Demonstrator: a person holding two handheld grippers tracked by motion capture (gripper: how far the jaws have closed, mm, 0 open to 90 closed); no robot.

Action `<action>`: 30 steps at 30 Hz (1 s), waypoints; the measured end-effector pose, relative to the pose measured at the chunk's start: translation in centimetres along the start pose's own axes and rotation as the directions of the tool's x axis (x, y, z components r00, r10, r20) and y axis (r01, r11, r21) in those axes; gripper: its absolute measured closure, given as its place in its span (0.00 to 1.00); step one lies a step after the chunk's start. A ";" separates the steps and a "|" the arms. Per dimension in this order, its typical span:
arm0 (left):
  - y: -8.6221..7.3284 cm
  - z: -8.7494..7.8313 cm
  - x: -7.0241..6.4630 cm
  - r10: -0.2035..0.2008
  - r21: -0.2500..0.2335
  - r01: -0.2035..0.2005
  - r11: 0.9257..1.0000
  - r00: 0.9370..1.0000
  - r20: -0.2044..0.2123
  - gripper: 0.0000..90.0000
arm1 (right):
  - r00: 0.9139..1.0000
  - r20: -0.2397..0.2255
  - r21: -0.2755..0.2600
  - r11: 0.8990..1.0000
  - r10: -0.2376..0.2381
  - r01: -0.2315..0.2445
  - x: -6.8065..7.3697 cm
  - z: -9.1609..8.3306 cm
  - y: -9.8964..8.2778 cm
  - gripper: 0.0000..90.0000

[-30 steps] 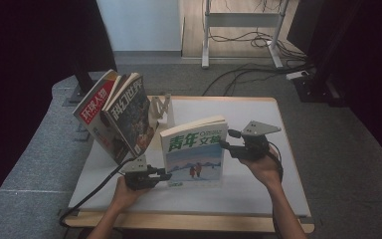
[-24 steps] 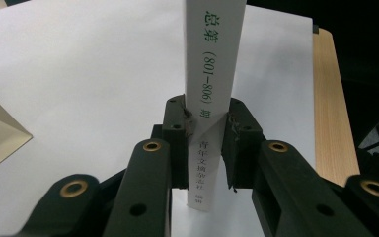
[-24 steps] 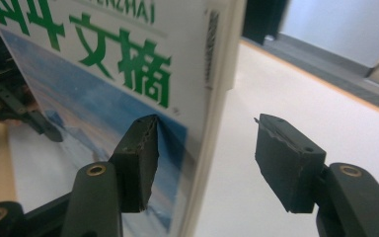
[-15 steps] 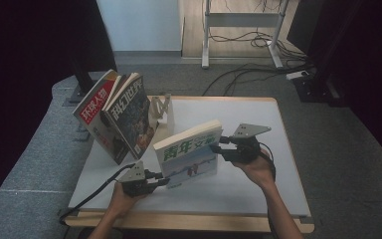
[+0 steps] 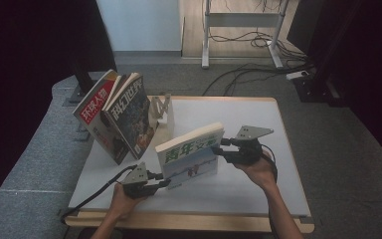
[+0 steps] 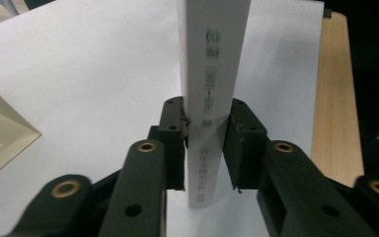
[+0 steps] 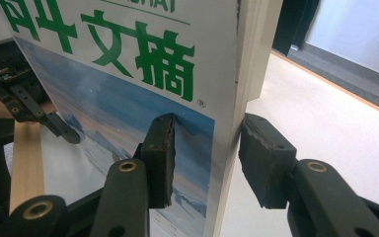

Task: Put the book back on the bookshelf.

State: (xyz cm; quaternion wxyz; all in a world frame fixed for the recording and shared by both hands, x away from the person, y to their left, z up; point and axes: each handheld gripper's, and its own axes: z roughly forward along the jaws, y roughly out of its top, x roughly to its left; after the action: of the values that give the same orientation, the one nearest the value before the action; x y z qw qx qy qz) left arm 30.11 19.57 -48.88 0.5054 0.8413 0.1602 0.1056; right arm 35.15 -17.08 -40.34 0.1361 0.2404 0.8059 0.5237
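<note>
Fig.: my L gripper [image 5: 165, 182] pinches magazine [image 5: 191, 155] at spine, lower-left corner, jaws just easing; my R gripper [image 5: 218, 148] nips its right edge; long axis slants toward leaning stack [image 5: 124, 117], L nearer.

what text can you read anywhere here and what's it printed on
"青年文摘" in green: cover of the magazine held between the left gripper and the right gripper.
"环球人物" in white on red: cover of the left leaning magazine.
"科幻世界": cover of the second leaning magazine.
Green and grey print on the held magazine's spine: too blurred to read.
</note>
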 end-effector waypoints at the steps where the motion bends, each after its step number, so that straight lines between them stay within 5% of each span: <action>1: 0.3 -0.1 -0.1 -0.005 -0.016 0.005 1.000 1.000 0.004 0.76 | 1.000 0.000 -0.001 1.000 0.000 0.000 0.0 0.0 0.0 0.63; 10: 3.3 0.0 -0.4 0.005 0.001 -0.005 1.000 1.000 -0.016 0.71 | 1.000 0.001 -0.006 1.000 0.000 0.000 0.1 0.0 -0.1 0.63; 17: 6.1 -1.0 -0.1 -0.016 -0.075 0.015 0.997 1.000 -0.009 0.69 | 1.000 0.001 -0.007 1.000 0.000 0.000 0.1 0.0 -0.1 0.63; 30: 11.9 -3.4 0.3 0.001 -0.122 -0.004 0.992 1.000 -0.028 0.65 | 1.000 0.007 -0.008 1.000 0.001 -0.001 0.1 0.2 -0.1 0.64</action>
State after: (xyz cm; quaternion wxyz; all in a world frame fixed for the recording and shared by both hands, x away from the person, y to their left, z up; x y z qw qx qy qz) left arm 31.14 17.19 -36.75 0.5536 0.8073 0.1596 0.1277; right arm 35.15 -16.93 -40.45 0.1396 0.2420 0.8032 0.5261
